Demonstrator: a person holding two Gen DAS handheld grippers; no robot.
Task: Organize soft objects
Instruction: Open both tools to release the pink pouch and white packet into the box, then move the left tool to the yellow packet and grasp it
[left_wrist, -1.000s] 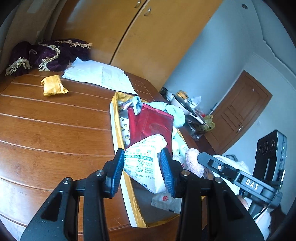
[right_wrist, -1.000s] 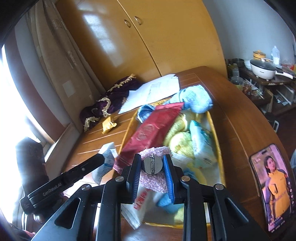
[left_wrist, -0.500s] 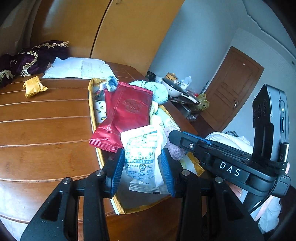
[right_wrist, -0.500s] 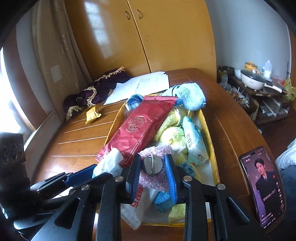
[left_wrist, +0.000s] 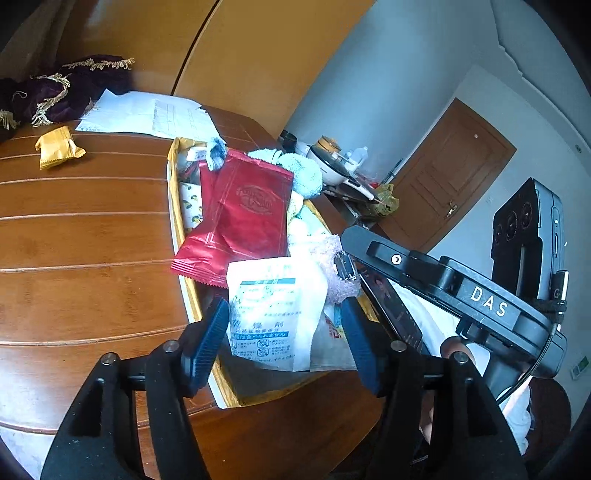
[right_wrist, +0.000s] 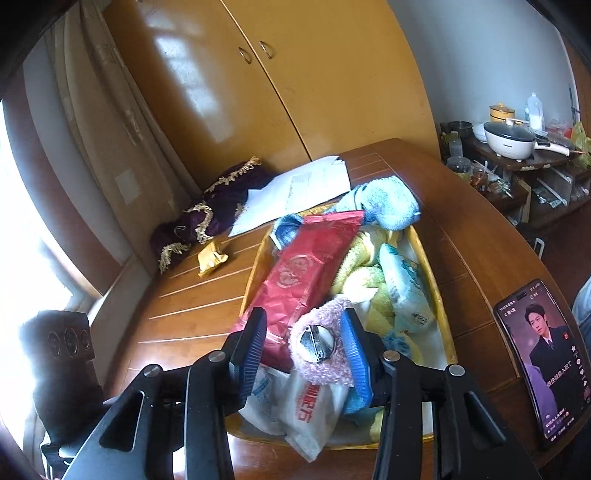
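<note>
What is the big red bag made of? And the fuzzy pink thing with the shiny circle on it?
The big red snack bag looks like thin glossy plastic or foil film: it shines, creases sharply and has crimped ends. The fuzzy pink round thing looks like soft plush or chenille fabric, with a loopy pile; the shiny circle on it seems to be metal, probably a pin backing.

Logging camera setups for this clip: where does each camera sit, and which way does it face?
Left wrist: on the left hand-held gripper, facing along its open fingers at a white packet over the tray; the right hand-held gripper's body crosses at right.
Right wrist: on the right hand-held gripper, open around a pink puff, facing the wardrobe.
Shared: tray, red bag, papers.
</note>
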